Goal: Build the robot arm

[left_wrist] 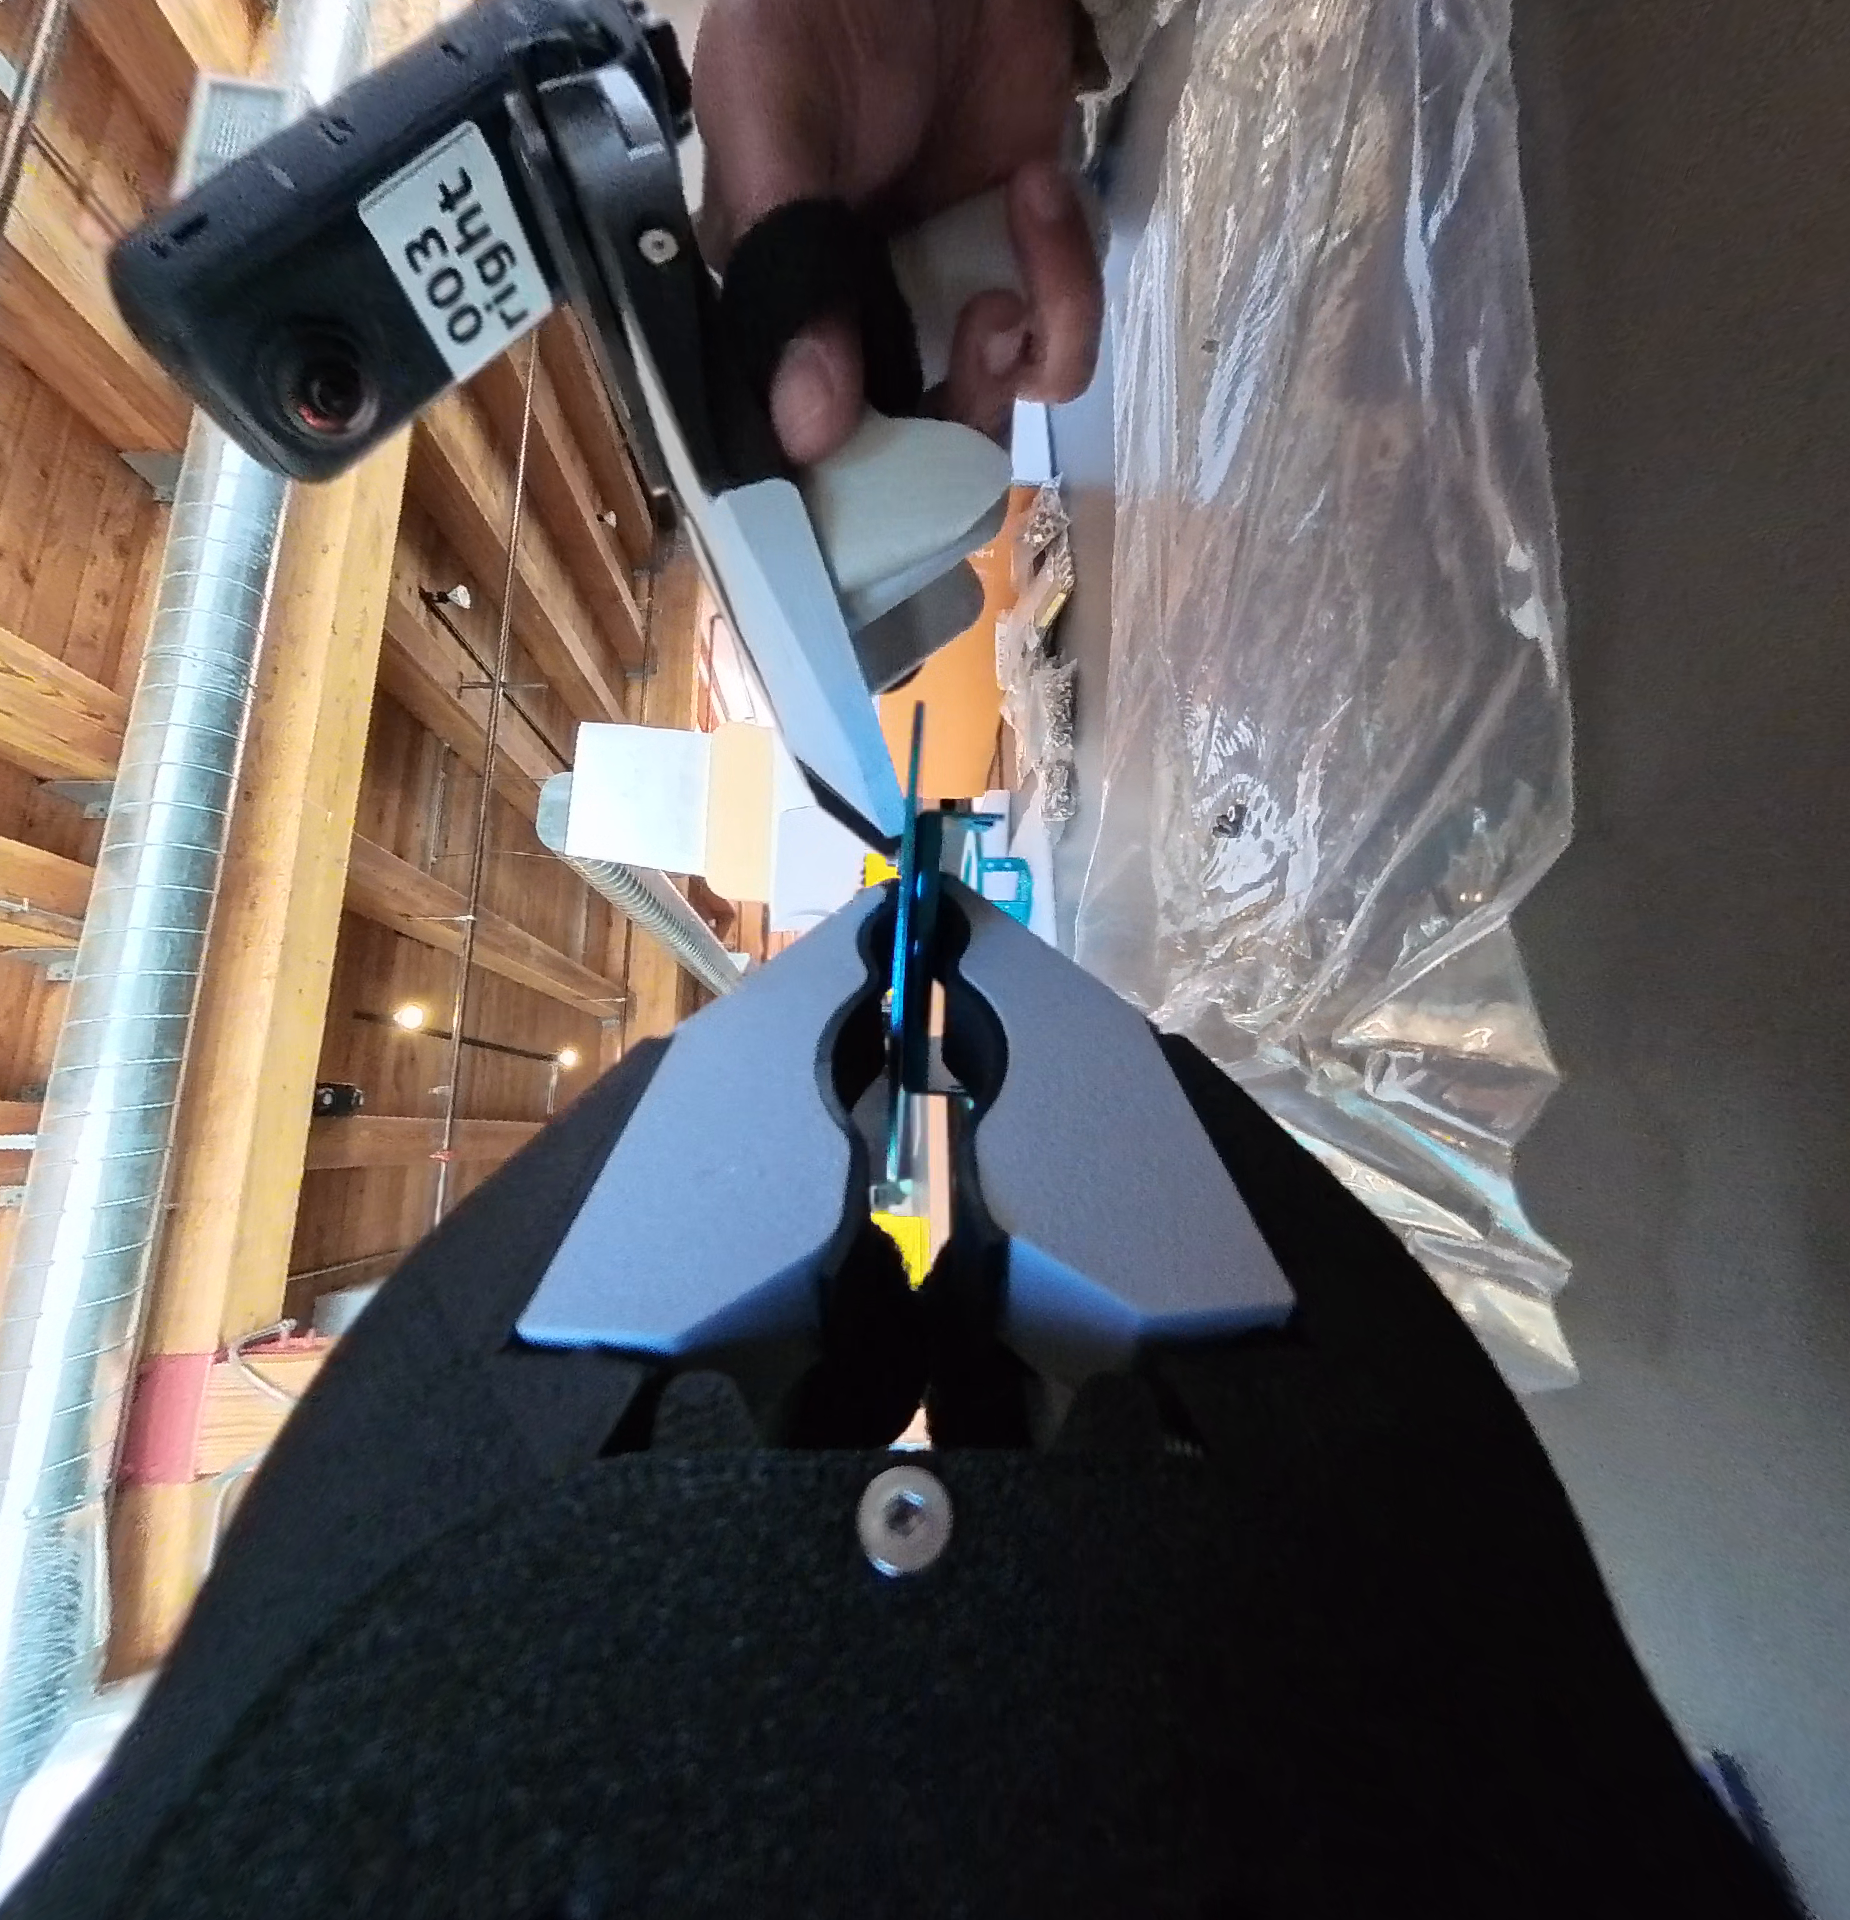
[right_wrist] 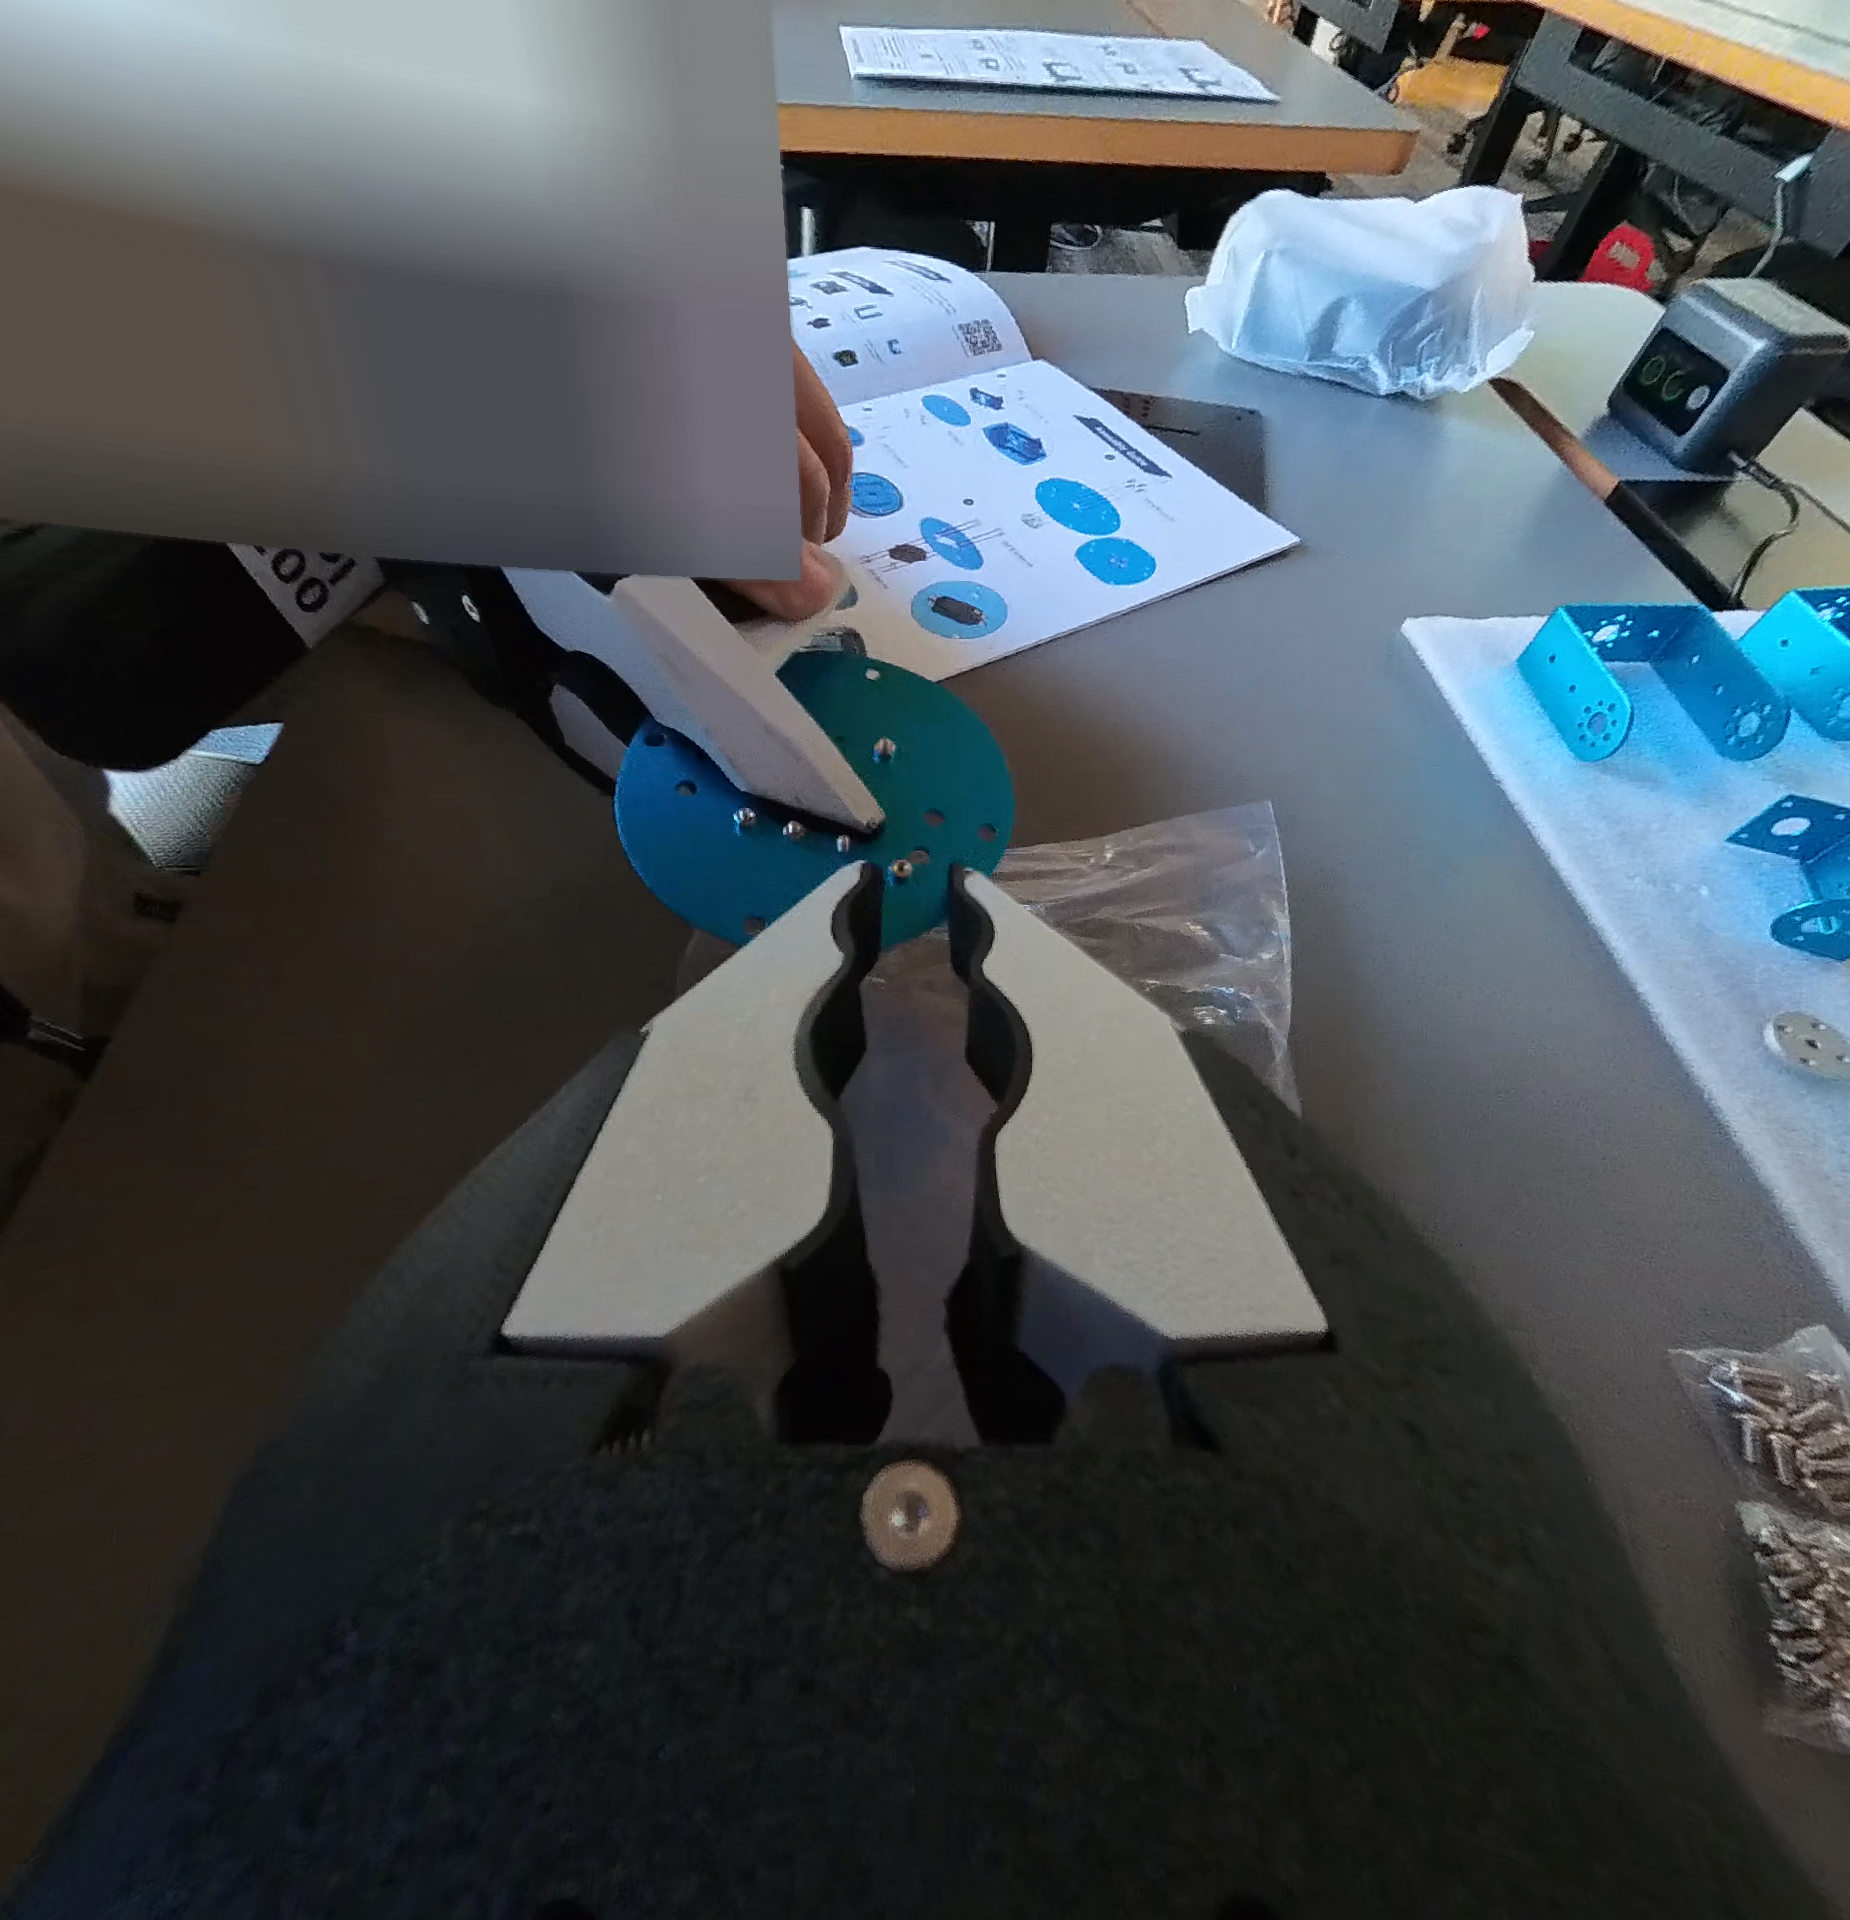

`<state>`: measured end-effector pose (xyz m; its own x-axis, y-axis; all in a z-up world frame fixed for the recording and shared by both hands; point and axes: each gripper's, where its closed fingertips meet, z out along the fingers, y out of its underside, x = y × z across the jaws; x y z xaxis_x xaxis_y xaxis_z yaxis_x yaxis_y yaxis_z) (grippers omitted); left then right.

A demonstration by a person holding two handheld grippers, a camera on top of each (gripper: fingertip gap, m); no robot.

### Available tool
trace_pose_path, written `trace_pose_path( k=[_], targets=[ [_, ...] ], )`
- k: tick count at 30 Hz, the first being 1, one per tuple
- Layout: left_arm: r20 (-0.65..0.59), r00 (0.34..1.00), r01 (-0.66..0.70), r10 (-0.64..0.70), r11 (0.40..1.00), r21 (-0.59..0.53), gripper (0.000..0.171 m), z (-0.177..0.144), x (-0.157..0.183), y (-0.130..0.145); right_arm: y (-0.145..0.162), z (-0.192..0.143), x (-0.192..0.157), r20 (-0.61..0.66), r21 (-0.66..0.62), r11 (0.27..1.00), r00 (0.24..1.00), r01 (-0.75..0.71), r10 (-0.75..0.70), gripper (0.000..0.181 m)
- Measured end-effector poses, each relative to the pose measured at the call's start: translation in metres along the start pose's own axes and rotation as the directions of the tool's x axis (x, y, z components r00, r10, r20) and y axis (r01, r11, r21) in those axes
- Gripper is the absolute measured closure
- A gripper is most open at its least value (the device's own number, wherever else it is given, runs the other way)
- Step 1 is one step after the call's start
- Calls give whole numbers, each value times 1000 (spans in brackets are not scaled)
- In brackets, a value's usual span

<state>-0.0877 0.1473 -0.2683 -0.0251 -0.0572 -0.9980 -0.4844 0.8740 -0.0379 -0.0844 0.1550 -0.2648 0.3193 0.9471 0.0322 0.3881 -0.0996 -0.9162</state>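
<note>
While the left gripper (left_wrist: pixel 916 914) has its jaws clamped on the round blue metal plate (right_wrist: pixel 812 805), held up off the grey desk (right_wrist: pixel 1368 831), the right gripper (right_wrist: pixel 908 878) waits right at the plate's edge, jaws a little apart around a small screw.

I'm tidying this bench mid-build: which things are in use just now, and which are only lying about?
In use: round blue perforated metal disc, clamped edge-on in the left tongs; right tongs, tips at its near rim.
Lying about: open printed booklet; blue U-shaped metal brackets on white foam sheet; clear bags of screws; crumpled white wrapping.
</note>
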Motion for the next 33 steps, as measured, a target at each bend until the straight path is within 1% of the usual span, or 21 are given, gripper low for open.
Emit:
trace_pose_path(
  k=[4, 9, 12, 16, 23, 28, 33],
  targets=[
    [4, 1000, -26, 26, 1000, 12, 170, -1, 1, -4, 0, 0, -7, 50, 7, 1000, 999, -11, 11, 170],
    [0, 998, -70, 70, 997, 22, 170, -2, 5, -8, 4, 0, -9, 63, -10, 1000, 998, 3, -2, 175],
    [-14, 998, -63, 64, 998, 27, 170, -2, 7, -10, 7, 2, -12, 64, -22, 999, 997, 38, -37, 176],
    [-15, 998, -63, 63, 998, 26, 170, -2, 8, -9, 7, 2, -10, 24, -38, 994, 995, 98, -97, 179],
    [-6, 999, -46, 46, 999, 20, 170, -2, 5, -7, 2, 0, -9, 16, -19, 995, 995, 96, -96, 179],
    [-20, 999, -42, 42, 999, 17, 170, -1, 7, -6, -8, -3, -15, 40, 34, 996, 996, 84, -86, 179],
    [-20, 999, -37, 38, 999, 14, 170, -1, 7, -6, -4, 3, -22, 69, 18, 996, 993, 90, -91, 179]
  ],
)
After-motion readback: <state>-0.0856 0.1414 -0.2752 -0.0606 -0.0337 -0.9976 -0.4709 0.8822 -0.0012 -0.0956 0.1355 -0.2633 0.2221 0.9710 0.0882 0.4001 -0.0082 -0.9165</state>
